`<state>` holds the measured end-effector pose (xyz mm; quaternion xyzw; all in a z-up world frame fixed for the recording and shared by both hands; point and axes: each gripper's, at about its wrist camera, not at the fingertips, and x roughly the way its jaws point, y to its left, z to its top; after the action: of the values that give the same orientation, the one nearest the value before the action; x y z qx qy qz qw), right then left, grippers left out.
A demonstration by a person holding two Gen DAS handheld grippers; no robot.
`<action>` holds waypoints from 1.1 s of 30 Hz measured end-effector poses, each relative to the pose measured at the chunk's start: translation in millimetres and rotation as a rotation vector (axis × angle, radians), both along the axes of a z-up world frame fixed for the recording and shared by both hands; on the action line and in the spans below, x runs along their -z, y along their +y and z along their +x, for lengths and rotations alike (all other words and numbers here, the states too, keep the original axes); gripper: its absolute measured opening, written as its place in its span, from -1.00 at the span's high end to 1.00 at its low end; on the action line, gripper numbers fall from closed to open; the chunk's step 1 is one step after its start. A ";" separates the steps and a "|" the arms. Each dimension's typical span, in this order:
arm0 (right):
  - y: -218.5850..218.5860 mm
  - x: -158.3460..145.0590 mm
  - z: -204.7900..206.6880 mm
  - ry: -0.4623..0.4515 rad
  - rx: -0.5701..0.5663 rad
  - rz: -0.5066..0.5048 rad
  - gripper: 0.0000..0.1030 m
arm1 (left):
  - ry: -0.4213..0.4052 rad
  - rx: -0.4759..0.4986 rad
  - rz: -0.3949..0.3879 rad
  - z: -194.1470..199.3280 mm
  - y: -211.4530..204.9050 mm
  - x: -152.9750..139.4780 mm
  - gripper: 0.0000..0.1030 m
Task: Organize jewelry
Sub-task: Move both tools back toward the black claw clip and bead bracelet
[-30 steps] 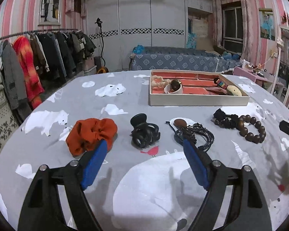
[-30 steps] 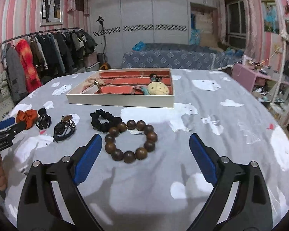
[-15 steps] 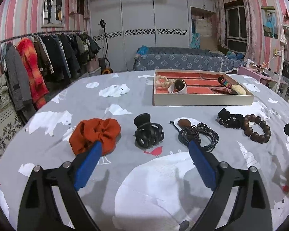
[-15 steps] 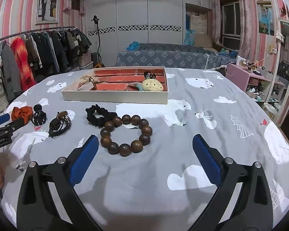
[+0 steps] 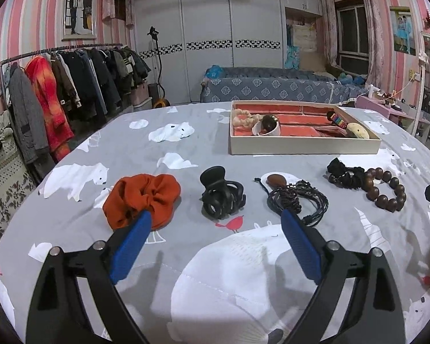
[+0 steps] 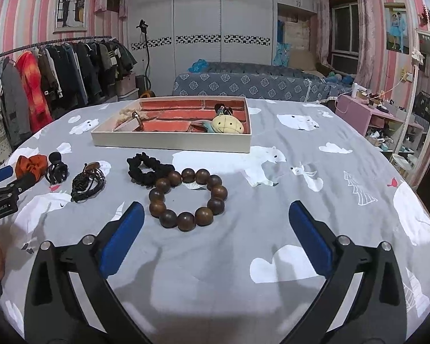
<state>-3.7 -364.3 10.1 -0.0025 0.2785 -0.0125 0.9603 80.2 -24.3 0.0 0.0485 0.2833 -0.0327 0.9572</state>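
Note:
On the grey bear-print cloth lie, left to right, an orange scrunchie (image 5: 142, 197), a black claw clip (image 5: 222, 196), a black cord bracelet (image 5: 298, 200), a black scrunchie (image 5: 344, 173) and a brown wooden bead bracelet (image 5: 384, 189). A beige tray with a red lining (image 5: 304, 146) stands behind them and holds several pieces. My left gripper (image 5: 215, 243) is open and empty, just in front of the claw clip. My right gripper (image 6: 215, 232) is open and empty, just in front of the bead bracelet (image 6: 187, 197). The tray (image 6: 172, 142) shows in the right wrist view too.
The left gripper's fingers (image 6: 3, 183) show at the left edge of the right wrist view. A clothes rack (image 5: 63, 91) stands far left, a bed (image 5: 272, 86) behind the table, a pink desk (image 6: 369, 114) to the right.
Both grippers have drawn back and risen a little, so the items sit slightly farther off. Both stay open. No item has moved.

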 end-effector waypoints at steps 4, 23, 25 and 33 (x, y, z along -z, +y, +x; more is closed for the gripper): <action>0.4 0.1 1.8 0.002 0.008 0.000 -0.91 | 0.012 0.000 -0.007 1.2 0.5 0.6 -0.76; -1.8 4.7 11.1 0.038 0.030 0.000 -0.91 | 0.101 0.010 -0.002 17.0 -0.5 8.8 -0.76; -3.3 7.3 15.9 0.066 0.026 0.011 -0.91 | 0.144 0.012 -0.026 28.3 0.3 9.0 -0.76; -16.4 -1.4 49.4 0.133 0.059 0.050 -0.90 | 0.161 -0.008 0.071 70.9 -17.6 4.4 -0.76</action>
<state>45.6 -380.7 11.5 0.0287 0.3417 -0.0338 0.9387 151.1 -41.9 -4.3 0.0786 0.3604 -0.0223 0.9292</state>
